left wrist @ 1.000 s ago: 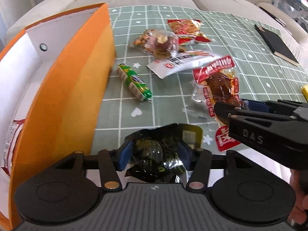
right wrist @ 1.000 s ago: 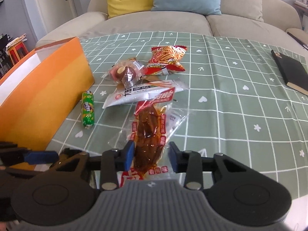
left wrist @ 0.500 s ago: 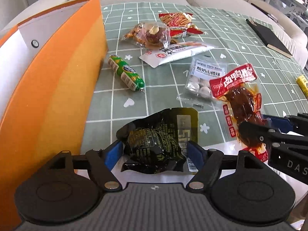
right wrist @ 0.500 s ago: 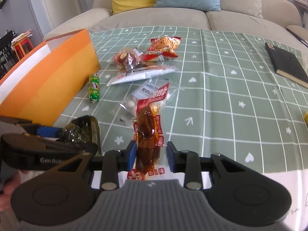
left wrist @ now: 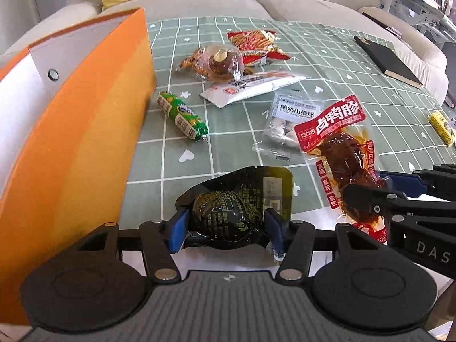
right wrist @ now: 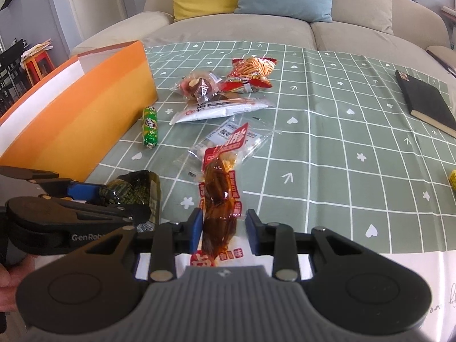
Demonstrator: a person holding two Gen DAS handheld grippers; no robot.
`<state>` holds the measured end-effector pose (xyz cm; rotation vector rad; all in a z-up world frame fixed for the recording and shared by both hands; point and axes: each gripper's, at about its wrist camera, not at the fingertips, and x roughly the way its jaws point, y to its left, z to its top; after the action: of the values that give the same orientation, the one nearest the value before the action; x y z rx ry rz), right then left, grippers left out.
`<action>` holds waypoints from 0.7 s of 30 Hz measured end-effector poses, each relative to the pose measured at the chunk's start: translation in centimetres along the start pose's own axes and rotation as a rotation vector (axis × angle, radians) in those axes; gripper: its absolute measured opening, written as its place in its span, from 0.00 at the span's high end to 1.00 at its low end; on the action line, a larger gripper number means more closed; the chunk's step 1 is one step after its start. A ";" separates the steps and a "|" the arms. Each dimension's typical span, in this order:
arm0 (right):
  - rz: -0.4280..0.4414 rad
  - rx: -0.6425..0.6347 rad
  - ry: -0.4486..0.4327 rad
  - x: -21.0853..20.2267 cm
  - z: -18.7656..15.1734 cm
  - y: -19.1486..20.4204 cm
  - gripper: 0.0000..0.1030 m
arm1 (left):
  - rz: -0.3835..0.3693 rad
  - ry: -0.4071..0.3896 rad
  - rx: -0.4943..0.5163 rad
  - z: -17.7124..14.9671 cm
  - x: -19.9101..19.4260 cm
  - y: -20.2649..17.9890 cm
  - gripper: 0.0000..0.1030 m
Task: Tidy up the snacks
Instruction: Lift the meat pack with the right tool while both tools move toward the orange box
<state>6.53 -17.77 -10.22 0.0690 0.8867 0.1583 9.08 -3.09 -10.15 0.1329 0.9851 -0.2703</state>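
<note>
Newly uncovered pale-ball packet (left wrist: 287, 125) on checked tablecloth (left wrist: 356, 91)

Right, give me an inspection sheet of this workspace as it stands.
Surface: green checked tablecloth, its white edge nearest the cameras.
Job's things: orange box stands at the left; black snack pack and red duck snack pack are in the grippers.
Clutter: green sausage snack, clear pack of white balls, white pack, round clear-wrapped snack and red strip-snack bag lie loose; black notebook at the right.
Grippers: left gripper has just been closing, its fingers on the black snack pack; right gripper is shut on the red duck snack pack.
Cables: nothing seen.
Surroundings: beige sofa with yellow and blue cushions.
</note>
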 end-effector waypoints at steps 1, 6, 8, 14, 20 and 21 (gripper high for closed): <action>0.002 0.003 -0.002 -0.2 0.0 0.0 0.71 | -0.001 -0.007 0.001 0.0 -0.3 -0.1 0.38; 0.004 0.034 -0.002 -0.9 -0.2 -0.4 0.73 | 0.005 -0.044 -0.015 0.3 -1.9 -0.2 0.38; -0.002 0.037 -0.005 -1.3 -0.3 -0.4 0.74 | 0.009 -0.063 -0.020 0.5 -2.8 -0.2 0.38; 0.007 0.035 -0.025 -2.5 0.0 0.0 0.85 | 0.003 -0.106 -0.043 1.3 -4.9 0.0 0.38; 0.006 -0.011 -0.048 -3.5 0.1 1.1 0.86 | -0.003 -0.137 -0.078 1.8 -6.9 0.8 0.39; 0.011 -0.011 -0.054 -3.7 0.2 1.3 0.86 | -0.001 -0.143 -0.087 1.9 -7.3 1.1 0.39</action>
<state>4.24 -17.16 -7.06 0.0677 0.8315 0.1714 7.13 -1.33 -3.04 0.0337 0.8529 -0.2343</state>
